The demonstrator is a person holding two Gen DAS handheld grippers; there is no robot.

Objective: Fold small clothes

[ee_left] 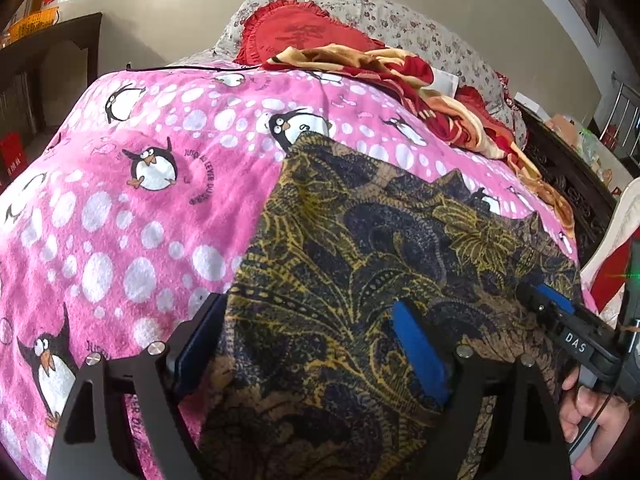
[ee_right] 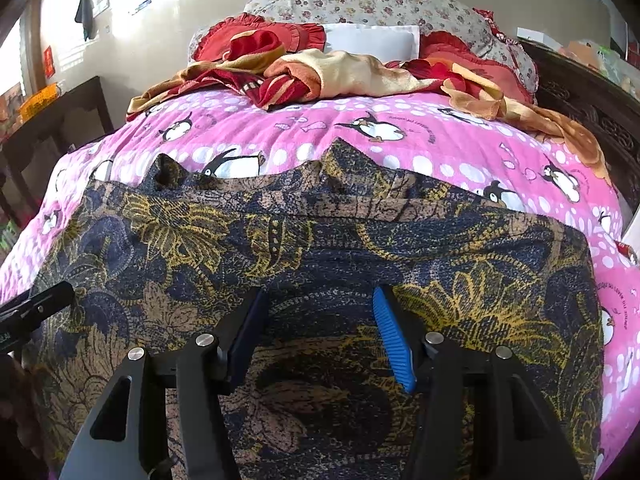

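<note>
Two grippers over one patterned garment (ee_right: 320,264), dark navy w/ gold and tan leaf print, spread flat on pink penguin blanket (ee_left: 120,208) covering the bed. Garment sits at near edge of bed, far hem uneven w/ a few peaked corners sticking up.

Left gripper (ee_left: 320,344): jaws wide apart, blue pads either side of cloth, nothing pinched; left finger sits at garment's left edge, partly over the blanket. Right gripper (ee_right: 320,332): jaws also spread wide, hovering low above garment's middle, holding nothing. Contact w/ fabric: can't tell for either.

Right gripper also seen in left wrist view at right edge, person's hand (ee_left: 588,408) on its handle.

Far end of bed: red/yellow crumpled blanket (ee_right: 328,72), red frilled cushion (ee_left: 304,36), floral pillow (ee_right: 360,0).
</note>
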